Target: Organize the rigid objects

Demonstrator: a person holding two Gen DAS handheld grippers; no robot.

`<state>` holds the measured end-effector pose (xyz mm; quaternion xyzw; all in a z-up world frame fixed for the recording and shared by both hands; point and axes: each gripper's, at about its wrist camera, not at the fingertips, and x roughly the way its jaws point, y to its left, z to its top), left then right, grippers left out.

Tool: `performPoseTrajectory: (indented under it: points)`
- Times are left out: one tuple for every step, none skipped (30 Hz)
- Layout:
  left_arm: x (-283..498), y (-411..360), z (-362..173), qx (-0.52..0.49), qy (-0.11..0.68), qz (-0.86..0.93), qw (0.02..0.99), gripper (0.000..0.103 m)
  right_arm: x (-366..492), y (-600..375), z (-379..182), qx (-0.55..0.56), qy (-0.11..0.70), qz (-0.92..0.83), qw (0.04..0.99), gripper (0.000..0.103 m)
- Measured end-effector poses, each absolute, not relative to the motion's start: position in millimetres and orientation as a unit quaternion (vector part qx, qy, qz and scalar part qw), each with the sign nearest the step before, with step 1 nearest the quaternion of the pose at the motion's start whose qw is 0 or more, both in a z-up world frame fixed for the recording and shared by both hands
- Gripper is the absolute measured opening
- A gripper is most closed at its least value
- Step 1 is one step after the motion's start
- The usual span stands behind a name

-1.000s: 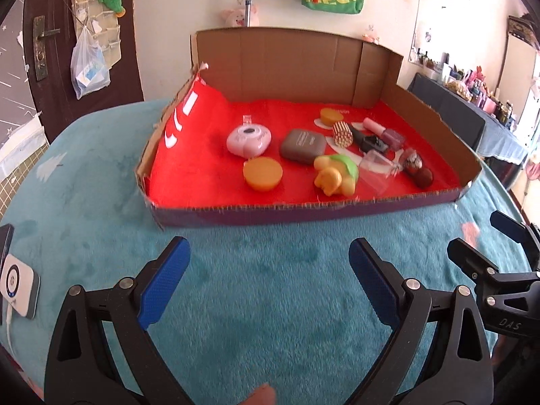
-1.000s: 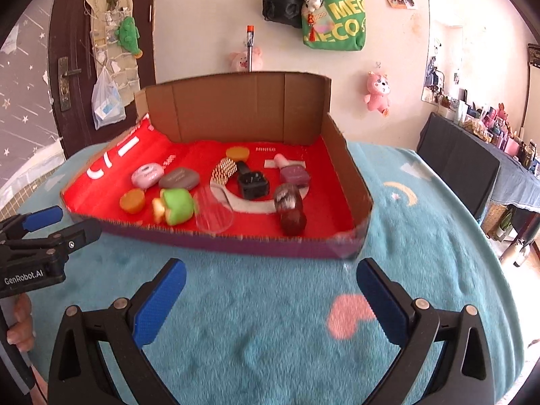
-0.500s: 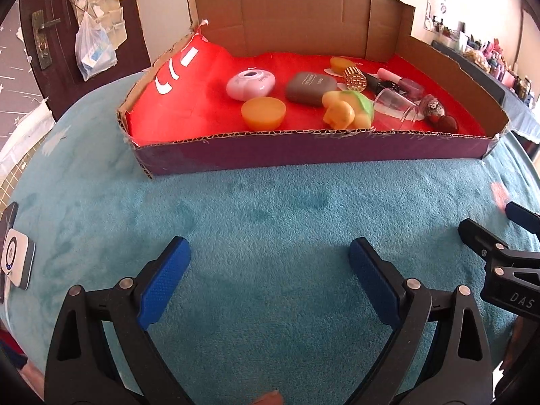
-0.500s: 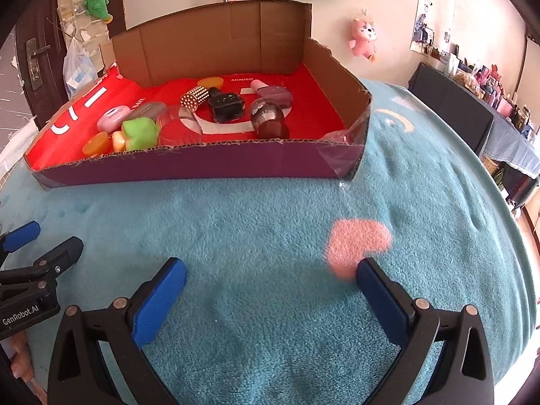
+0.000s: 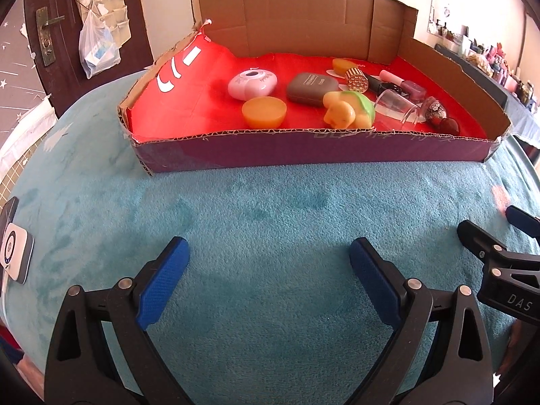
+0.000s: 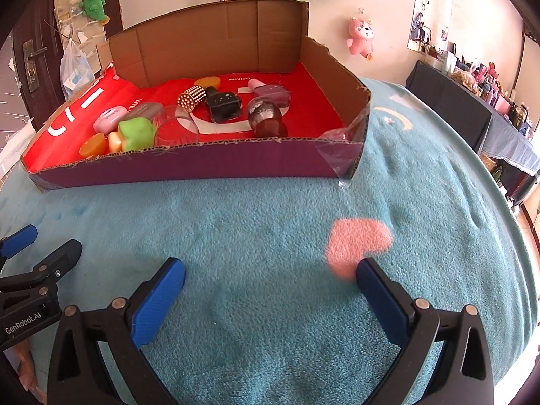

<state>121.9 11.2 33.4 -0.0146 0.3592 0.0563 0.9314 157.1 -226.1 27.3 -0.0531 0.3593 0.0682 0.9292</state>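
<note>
Left claw point(image 5: 268, 253) agape, cardboard tray point(image 5: 303, 150) front edge ahead

Both the left gripper point(image 5: 268, 266) and right gripper point(image 6: 270, 285) have black plastic frames, silver rivets and textured blue pads point(image 5: 162, 285), with white "GenRobot.AI" and "DAS" lettering

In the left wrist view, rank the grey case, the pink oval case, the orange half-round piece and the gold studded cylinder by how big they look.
1. grey case and pink oval case: look about alike, so no ranking between them.
2. orange half-round piece: nearer the camera, which may flatter it.
3. gold studded cylinder: plainly smallest.
</note>
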Motion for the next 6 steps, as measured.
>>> performPoseTrajectory:
  points:
    - [121.8,11.2,33.4,-0.015,0.359,0.056,0.931,0.097,157.1,-226.2,27.4,-0.053,0.359,0.068,0.929,0.103]
    - [121.8,11.1,33.4,-0.015,0.359,0.056,0.931,0.097,157.2,-225.8,27.2,-0.053,0.359,0.068,0.929,0.103]
    - [121.8,11.1,33.4,-0.015,0.36,0.056,0.931,0.097,157.2,-225.8,27.2,-0.053,0.359,0.068,0.929,0.103]
    - [121.9,11.1,33.4,-0.016,0.36,0.056,0.931,0.097,157.2,-225.6,27.3,-0.053,0.359,0.068,0.929,0.103]
    - [121.9,11.1,33.4,-0.016,0.36,0.055,0.931,0.097,157.2,-225.7,27.2,-0.053,0.359,0.068,0.929,0.103]
    - [122.0,11.3,33.3,-0.017,0.36,0.055,0.931,0.098,157.2,-225.8,27.2,-0.053,0.359,0.068,0.929,0.103]
